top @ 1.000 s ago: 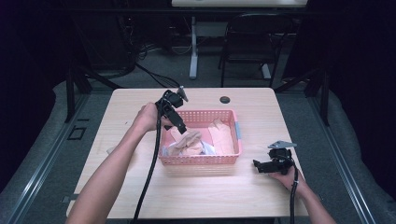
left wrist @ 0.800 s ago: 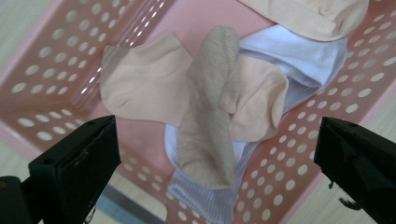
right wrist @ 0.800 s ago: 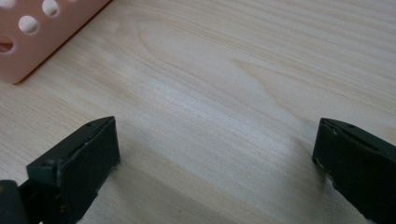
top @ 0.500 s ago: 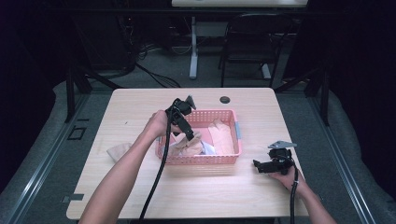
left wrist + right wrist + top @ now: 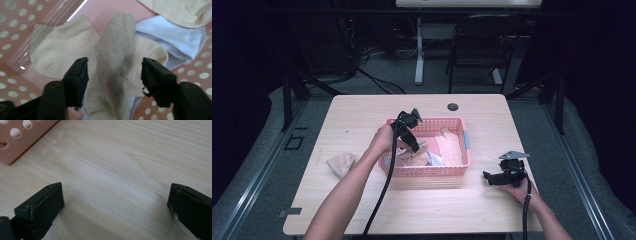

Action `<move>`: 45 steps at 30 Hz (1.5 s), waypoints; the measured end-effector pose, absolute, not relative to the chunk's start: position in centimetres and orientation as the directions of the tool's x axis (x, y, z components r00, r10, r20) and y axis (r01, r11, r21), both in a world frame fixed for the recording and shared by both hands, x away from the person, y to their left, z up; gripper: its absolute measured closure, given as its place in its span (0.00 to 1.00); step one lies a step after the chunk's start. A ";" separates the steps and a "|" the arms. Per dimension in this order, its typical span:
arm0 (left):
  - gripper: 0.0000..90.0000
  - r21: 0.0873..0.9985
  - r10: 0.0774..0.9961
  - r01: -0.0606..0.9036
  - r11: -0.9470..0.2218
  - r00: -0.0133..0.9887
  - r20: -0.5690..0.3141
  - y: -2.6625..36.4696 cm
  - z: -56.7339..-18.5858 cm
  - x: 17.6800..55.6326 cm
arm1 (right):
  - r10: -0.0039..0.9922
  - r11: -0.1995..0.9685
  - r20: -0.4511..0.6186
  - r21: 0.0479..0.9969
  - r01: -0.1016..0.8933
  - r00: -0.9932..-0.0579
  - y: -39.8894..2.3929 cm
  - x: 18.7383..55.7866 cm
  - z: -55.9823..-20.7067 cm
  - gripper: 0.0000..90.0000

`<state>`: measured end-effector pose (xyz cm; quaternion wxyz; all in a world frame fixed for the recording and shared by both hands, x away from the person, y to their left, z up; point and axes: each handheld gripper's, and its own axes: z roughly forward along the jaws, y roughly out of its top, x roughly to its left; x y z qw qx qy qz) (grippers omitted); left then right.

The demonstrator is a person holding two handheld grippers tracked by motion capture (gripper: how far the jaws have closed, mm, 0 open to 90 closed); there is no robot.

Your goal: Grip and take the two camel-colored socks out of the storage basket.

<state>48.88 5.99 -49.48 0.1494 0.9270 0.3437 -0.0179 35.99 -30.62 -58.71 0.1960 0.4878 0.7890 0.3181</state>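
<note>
Socks are plainly the business; far left, one beige sock [image 5: 341,163] lies out on the counter [image 5: 362,115], beside the pink basket [image 5: 460,123]; over the basket's left half the left gripper [image 5: 115,72] hangs with jaws spread, straddling a raised grey-beige sock [image 5: 113,57] among cream and white ones, not yet pinched; I'd judge the next move is closing on that fold and lifting clear; at the right, the right gripper [image 5: 115,202] rests wide open over bare wood; no brand or writing is readable anywhere.
</note>
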 end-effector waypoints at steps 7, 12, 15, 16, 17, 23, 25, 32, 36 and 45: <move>0.90 0.259 0.631 0.641 -0.723 0.765 -0.131 6.2 -50.5 48.3 | 0.894 0.322 0.001 0.693 0.645 -0.448 -30.6 36.0 -58.7 0.00; 0.94 0.255 0.623 0.633 -0.731 0.772 -0.128 6.5 -49.8 48.1 | 0.894 0.323 0.001 0.693 0.645 -0.448 -30.6 36.0 -58.7 0.00; 0.94 0.252 0.613 0.620 -0.743 0.781 -0.116 6.6 -49.1 47.8 | 0.894 0.322 0.001 0.693 0.645 -0.448 -30.6 36.0 -58.7 0.00; 0.94 0.250 0.610 0.616 -0.747 0.785 -0.112 6.6 -48.8 47.7 | 0.894 0.322 0.001 0.693 0.645 -0.448 -30.6 36.0 -58.7 0.00; 0.94 0.250 0.607 0.612 -0.750 0.787 -0.105 6.7 -48.6 47.6 | 0.894 0.322 0.001 0.693 0.645 -0.448 -30.6 36.0 -58.7 0.00; 0.94 0.245 0.590 0.593 -0.767 0.802 -0.094 7.5 -46.8 47.6 | 0.894 0.322 0.001 0.693 0.645 -0.448 -30.6 36.0 -58.7 0.00; 0.94 0.255 0.586 0.589 -0.767 0.805 -0.093 7.8 -45.9 47.6 | 0.894 0.322 0.001 0.693 0.644 -0.448 -30.6 36.0 -58.7 0.00; 0.94 0.270 0.566 0.561 -0.783 0.822 -0.067 8.2 -43.0 47.2 | 0.894 0.322 0.002 0.693 0.645 -0.448 -30.6 36.0 -58.7 0.00; 0.94 0.273 0.558 0.546 -0.792 0.829 -0.040 8.3 -41.2 47.0 | 0.894 0.325 -0.001 0.691 0.645 -0.449 -30.6 36.0 -58.7 0.00; 0.94 0.286 0.550 0.525 -0.801 0.835 0.008 9.2 -37.4 46.2 | 0.894 0.324 -0.002 0.692 0.645 -0.447 -30.6 36.0 -58.7 0.00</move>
